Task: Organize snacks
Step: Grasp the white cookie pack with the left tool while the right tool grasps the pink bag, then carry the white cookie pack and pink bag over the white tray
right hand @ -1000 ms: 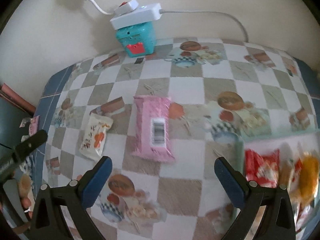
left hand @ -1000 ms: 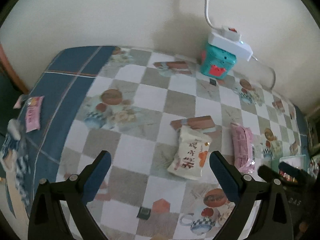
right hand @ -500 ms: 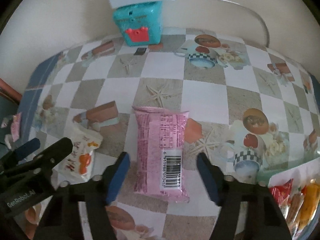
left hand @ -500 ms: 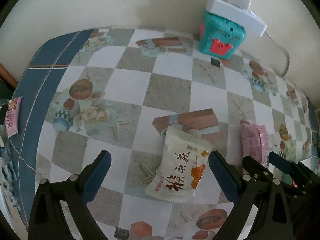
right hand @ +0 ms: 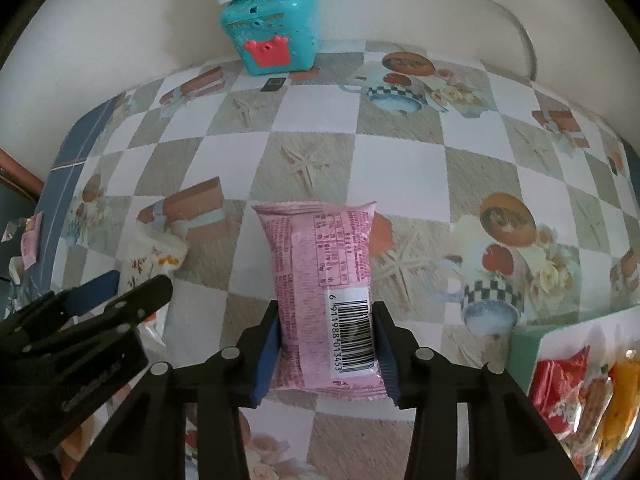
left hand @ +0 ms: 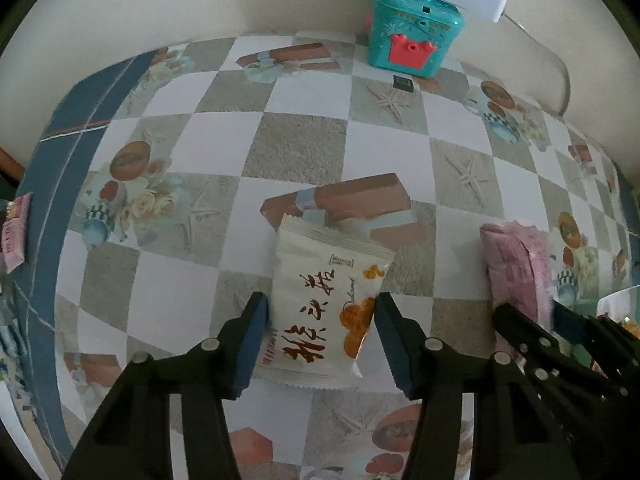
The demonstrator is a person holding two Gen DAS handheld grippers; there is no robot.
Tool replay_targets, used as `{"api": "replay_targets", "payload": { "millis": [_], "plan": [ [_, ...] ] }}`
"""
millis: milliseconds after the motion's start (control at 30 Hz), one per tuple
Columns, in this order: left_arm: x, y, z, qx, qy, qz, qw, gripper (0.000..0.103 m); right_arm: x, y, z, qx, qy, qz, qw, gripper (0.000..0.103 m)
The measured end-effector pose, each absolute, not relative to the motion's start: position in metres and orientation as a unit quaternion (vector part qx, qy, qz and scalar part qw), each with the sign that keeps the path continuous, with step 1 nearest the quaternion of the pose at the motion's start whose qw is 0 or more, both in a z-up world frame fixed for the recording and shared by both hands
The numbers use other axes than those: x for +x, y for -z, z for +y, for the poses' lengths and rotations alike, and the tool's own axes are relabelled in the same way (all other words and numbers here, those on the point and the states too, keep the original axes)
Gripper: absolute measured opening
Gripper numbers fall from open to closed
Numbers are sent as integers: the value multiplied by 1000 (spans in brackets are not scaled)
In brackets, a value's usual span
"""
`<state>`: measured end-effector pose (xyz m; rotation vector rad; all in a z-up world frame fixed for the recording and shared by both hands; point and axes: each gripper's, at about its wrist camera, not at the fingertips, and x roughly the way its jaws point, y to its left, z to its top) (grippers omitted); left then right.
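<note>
At lower centre, the left gripper (left hand: 320,324) is closing around a white crinkled snack packet with orange print (left hand: 324,304), its blue pads touching both edges. The right gripper (right hand: 326,340) is closing too, already clenched on a pink plastic snack packet with a barcode (right hand: 324,280).

Soft, even daylight fills both wrist views, casting only faint shadows on the glossy checkered vinyl tablecloth (left hand: 304,148), which carries a pale sheen. Colours look slightly washed and bluish. Fisheye distortion bows the table edges and bends the cream plaster wall (right hand: 440,12), with black vignetting in every corner. Centres are sharp: the barcode on the pink plastic snack wrapper (right hand: 324,280) is readable. Edges smear, blurring the red and orange packets (right hand: 580,392) at lower right.
</note>
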<state>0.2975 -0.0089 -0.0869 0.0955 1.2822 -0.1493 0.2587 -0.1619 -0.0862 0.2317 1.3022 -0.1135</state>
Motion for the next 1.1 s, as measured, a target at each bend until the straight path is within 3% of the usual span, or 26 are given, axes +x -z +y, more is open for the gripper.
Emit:
{"api": "replay_targets", "payload": {
  "millis": [633,1100],
  "plan": [
    [199,75,12,-54,-27,616,786,55,144,64,-161,177,41,579,795,43],
    [131,-4,-34,-60,-35,562,824,55,68,-12,-189,235,60,509,826,43]
  ]
}}
